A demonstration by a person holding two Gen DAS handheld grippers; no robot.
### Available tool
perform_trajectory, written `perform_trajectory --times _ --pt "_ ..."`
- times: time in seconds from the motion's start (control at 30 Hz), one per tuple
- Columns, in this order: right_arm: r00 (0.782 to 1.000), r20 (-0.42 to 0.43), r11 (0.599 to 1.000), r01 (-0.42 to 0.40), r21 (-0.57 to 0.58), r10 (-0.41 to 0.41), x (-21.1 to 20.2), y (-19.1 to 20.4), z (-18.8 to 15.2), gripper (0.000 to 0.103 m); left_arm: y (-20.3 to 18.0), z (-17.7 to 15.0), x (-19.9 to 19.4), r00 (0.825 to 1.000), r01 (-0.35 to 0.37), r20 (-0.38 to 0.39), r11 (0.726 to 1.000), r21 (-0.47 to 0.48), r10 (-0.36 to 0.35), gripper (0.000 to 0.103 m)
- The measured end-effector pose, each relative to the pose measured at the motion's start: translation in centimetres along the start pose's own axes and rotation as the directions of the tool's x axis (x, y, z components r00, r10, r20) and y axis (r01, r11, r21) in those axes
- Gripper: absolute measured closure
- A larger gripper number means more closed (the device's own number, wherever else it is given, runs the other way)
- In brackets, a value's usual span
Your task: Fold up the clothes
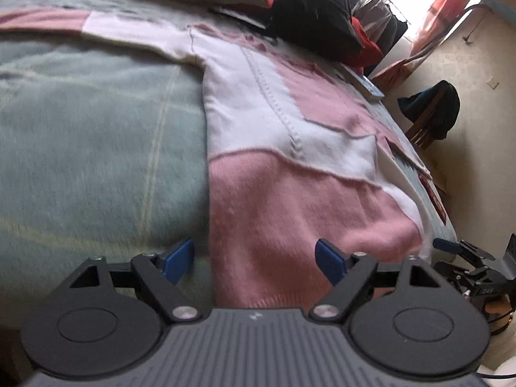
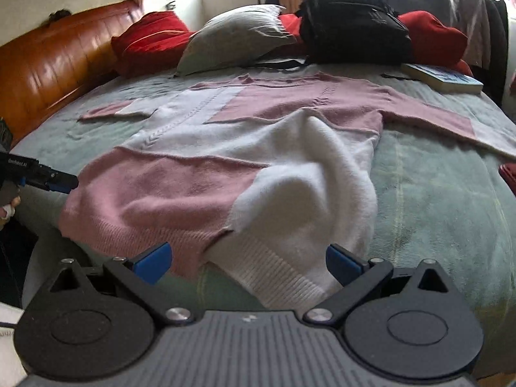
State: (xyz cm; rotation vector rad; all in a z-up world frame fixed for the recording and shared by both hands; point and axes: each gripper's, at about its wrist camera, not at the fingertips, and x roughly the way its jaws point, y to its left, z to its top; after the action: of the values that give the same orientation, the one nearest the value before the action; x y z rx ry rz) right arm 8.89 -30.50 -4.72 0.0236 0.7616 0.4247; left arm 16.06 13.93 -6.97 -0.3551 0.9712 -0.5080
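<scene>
nearest the lens in both wrist views sits each tool's ribbed grey body, with black linkage arms reaching forward to blue pads. the left gripper [image 1: 256, 259] has its jaws wide and nothing clamped; they straddle the left side edge of the sweater [image 1: 290, 161] just above its pink ribbed hem, one blue pad over bare blanket and the other over pink knit. the right gripper [image 2: 248, 262] is likewise spread wide and empty, its jaws framing the white ribbed hem corner that droops over the near edge of the bed [image 2: 435, 193].

the pink-and-white sweater lies front up in the middle of the bed, hem toward the near edge, collar toward the far edge, both sleeves stretched out sideways toward the bed's left and right edges. that spread layout looks deliberate: it gives each tool its own hem corner, and it leaves the sleeves free to be folded in. the white lower panel is humped up, not flat, so it probably needs smoothing or a lift.

both tools seem to be lining up to pinch the hem corners; the folding itself appears not yet begun.

along the far edge rest a grey pillow [image 2: 235, 37], red cushions [image 2: 151, 38], a black backpack [image 2: 351, 16] and a book [image 2: 441, 77], well apart from the sweater's hem.
</scene>
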Motion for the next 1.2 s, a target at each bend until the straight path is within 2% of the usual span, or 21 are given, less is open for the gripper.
perform_trajectory --times 0.1,0.17,0.2,0.27,0.4,0.47,0.57,0.67,0.73,0.77,0.8,0.83,0.87,0.9,0.93,0.97,1.03,1.1,1.13,1.2 --pt "1.000 0.015 0.998 -0.022 0.058 0.021 -0.2 -1.8 0.2 0.000 0.9 0.4 0.4 0.997 0.081 -0.012 0.995 -0.056 -0.082 0.022" --pt "0.998 0.033 0.991 -0.055 0.121 0.051 -0.6 -3.5 0.2 0.000 1.5 0.2 0.7 0.975 0.210 -0.046 0.973 -0.098 -0.215 0.021" --pt "0.997 0.036 0.983 -0.077 0.165 0.072 -0.8 -4.6 0.1 0.000 1.8 -0.1 0.9 0.955 0.277 -0.074 0.953 -0.120 -0.287 0.020" --pt "0.991 0.047 0.953 -0.132 0.274 0.124 -1.2 -7.2 -0.5 0.000 2.5 -0.9 1.3 0.937 0.322 -0.095 0.937 -0.136 -0.336 0.020" --pt "0.971 0.078 0.870 -0.235 0.434 0.224 -0.3 -10.9 -1.8 0.000 3.4 -0.6 2.1 0.924 0.363 -0.054 0.912 -0.191 -0.379 0.020" --pt "0.953 0.084 0.816 -0.294 0.497 0.292 1.2 -11.9 -2.0 0.000 3.0 0.2 2.7 0.925 0.364 -0.044 0.912 -0.189 -0.378 0.020" --pt "0.915 0.099 0.764 -0.382 0.521 0.391 3.5 -11.9 -1.5 0.000 2.2 0.7 3.3 0.925 0.363 -0.050 0.917 -0.164 -0.376 0.020" --pt "0.898 0.125 0.726 -0.417 0.547 0.422 4.7 -12.5 -1.5 0.000 2.3 0.4 3.3 0.921 0.378 -0.038 0.913 -0.156 -0.388 0.021" --pt "0.878 0.165 0.684 -0.457 0.569 0.448 4.6 -13.6 -2.1 0.002 3.2 -0.2 3.1 0.923 0.377 -0.016 0.913 -0.158 -0.384 0.034" --pt "0.869 0.185 0.664 -0.474 0.578 0.459 4.6 -14.1 -2.5 0.006 3.8 -0.5 3.2 0.928 0.367 -0.003 0.916 -0.162 -0.372 0.049" --pt "0.868 0.194 0.659 -0.477 0.582 0.457 4.6 -14.4 -2.7 0.010 4.5 -0.6 3.3 0.933 0.356 0.010 0.916 -0.185 -0.360 0.066" --pt "0.875 0.191 0.664 -0.466 0.585 0.446 4.6 -14.6 -2.9 0.019 5.2 -0.7 3.5 0.936 0.347 0.018 0.911 -0.222 -0.352 0.074" --pt "0.882 0.189 0.663 -0.452 0.597 0.431 4.6 -14.7 -3.0 0.025 5.8 -0.7 3.7 0.939 0.338 0.026 0.905 -0.258 -0.343 0.086" --pt "0.887 0.189 0.651 -0.441 0.618 0.422 4.6 -14.6 -3.1 0.026 6.2 -0.7 3.9 0.942 0.329 0.026 0.898 -0.291 -0.336 0.091" --pt "0.890 0.188 0.637 -0.433 0.638 0.415 4.5 -14.4 -3.1 0.026 6.0 -0.7 4.0 0.942 0.325 0.025 0.895 -0.304 -0.334 0.091" --pt "0.882 0.182 0.627 -0.441 0.643 0.434 4.5 -13.9 -3.1 0.026 5.9 -0.7 4.1 0.943 0.322 0.024 0.893 -0.314 -0.332 0.091" --pt "0.872 0.150 0.651 -0.453 0.609 0.466 4.7 -12.2 -3.2 0.026 4.9 -0.9 4.2 0.943 0.321 0.000 0.906 -0.276 -0.334 0.091" --pt "0.886 0.132 0.680 -0.429 0.594 0.444 5.2 -11.6 -3.5 0.032 4.8 -1.1 4.5 0.941 0.327 0.003 0.902 -0.282 -0.340 0.091" --pt "0.883 0.149 0.659 -0.436 0.613 0.446 5.5 -12.1 -3.8 0.039 4.9 -1.2 4.6 0.941 0.326 0.006 0.901 -0.287 -0.339 0.092" --pt "0.880 0.161 0.604 -0.429 0.672 0.446 6.1 -13.5 -4.2 0.061 4.9 -1.3 4.8 0.942 0.325 0.012 0.898 -0.296 -0.337 0.092"
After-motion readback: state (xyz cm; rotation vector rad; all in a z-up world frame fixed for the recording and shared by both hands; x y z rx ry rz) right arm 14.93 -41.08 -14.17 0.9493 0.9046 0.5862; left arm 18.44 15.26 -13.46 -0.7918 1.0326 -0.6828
